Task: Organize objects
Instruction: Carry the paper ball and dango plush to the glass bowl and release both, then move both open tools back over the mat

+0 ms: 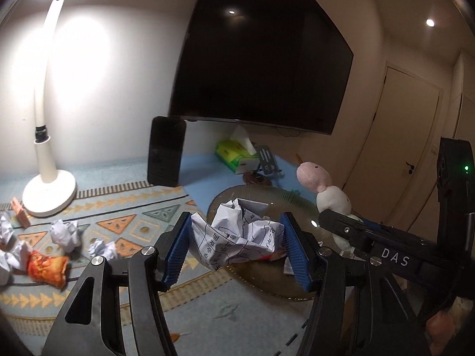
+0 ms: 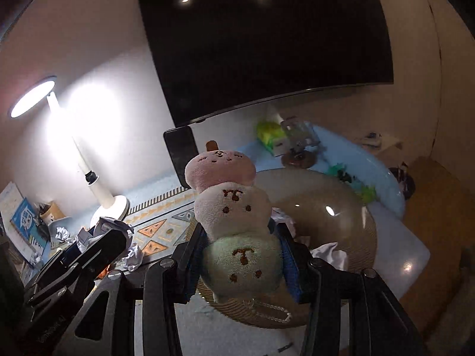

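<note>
Paper (image 1: 237,237), crumpled into one printed wad, sits pinched between the left gripper's (image 1: 236,247) blue pads, held above the glass dish (image 1: 267,290), probably to be dropped in as rubbish. At three o'clock from it the right gripper (image 2: 242,255) is clamped round the green bottom ball of a plush (image 2: 234,219), three balls on a stick, carried upright over that dish, likely bound elsewhere. At nine o'clock on the mat (image 1: 142,219) lie about five more paper wads (image 1: 63,233) and one orange wrapper (image 1: 47,268), near the lamp (image 1: 49,190).
</note>
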